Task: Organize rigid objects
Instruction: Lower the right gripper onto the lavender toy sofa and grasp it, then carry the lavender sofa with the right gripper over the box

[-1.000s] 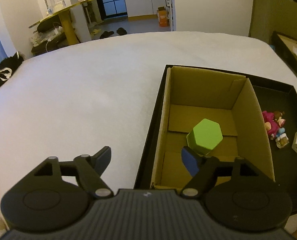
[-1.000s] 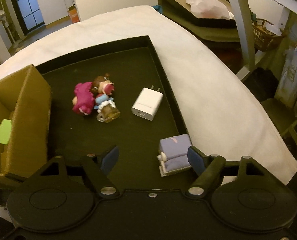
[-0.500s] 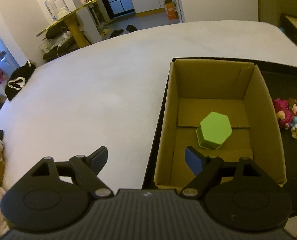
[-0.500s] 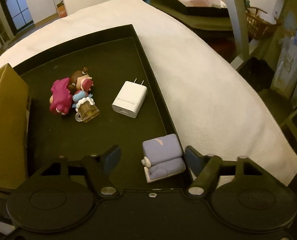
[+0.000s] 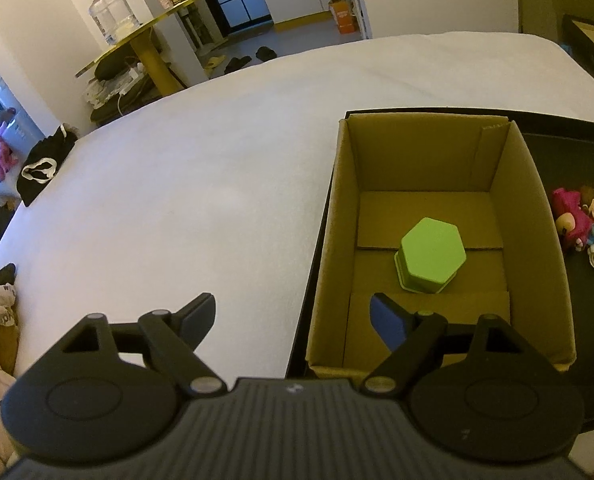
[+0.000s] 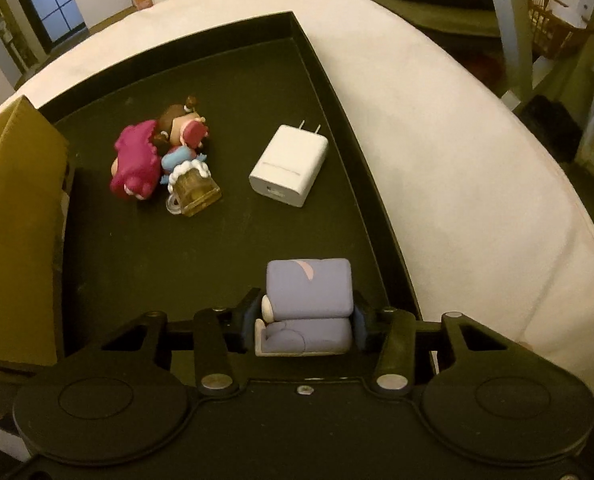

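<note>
A purple blocky figure [image 6: 309,296] lies on the black tray [image 6: 217,248] near its right rim. My right gripper [image 6: 303,322] is closing on it, and both pads touch its sides. In the left wrist view a green hexagonal box [image 5: 431,254] sits inside the open cardboard box [image 5: 337,220]. My left gripper [image 5: 293,316] hangs open and empty over the box's near left corner, one finger above the white cover and the other above the box floor.
On the tray lie a pink toy figure [image 6: 135,164], a small doll [image 6: 185,124], a toy beer mug [image 6: 195,186] and a white charger [image 6: 291,170]. The cardboard box wall [image 6: 13,220] stands at the tray's left. The white cover [image 5: 177,200] spreads all around.
My right gripper has sunk toward the purple figure, and its jaws have narrowed from wide apart until they touch its sides. The left gripper has turned slightly and stays open.
</note>
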A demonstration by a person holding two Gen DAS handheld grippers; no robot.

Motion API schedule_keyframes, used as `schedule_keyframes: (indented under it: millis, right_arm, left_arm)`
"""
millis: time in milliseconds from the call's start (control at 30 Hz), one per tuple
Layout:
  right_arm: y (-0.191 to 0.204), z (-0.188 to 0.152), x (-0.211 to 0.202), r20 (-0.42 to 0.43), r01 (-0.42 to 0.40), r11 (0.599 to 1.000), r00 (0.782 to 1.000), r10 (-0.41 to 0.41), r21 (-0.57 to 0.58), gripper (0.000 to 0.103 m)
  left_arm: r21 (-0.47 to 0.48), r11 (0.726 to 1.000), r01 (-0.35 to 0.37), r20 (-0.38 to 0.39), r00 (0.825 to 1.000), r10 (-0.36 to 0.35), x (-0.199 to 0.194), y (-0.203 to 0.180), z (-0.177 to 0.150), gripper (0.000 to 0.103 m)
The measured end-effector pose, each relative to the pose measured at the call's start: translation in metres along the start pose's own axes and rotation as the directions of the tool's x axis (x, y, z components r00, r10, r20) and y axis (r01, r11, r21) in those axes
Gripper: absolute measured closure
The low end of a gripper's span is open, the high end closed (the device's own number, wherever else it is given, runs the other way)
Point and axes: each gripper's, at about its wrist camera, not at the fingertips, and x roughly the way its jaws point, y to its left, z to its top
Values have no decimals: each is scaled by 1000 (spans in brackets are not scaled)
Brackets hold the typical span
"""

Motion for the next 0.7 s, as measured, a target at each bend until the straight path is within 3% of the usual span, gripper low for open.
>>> schedule_keyframes:
  millis: [300,700]
  right_arm:
    - [-2,3,-19,44,-85,996,996,84,29,60]
    - [25,29,-56,144,-117,993,983,118,-16,60]
  left_arm:
    - [-5,1000,20,6,1000,-20,1,3,-4,20]
    - [-57,998,40,25,999,-39,2,15,-7,20]
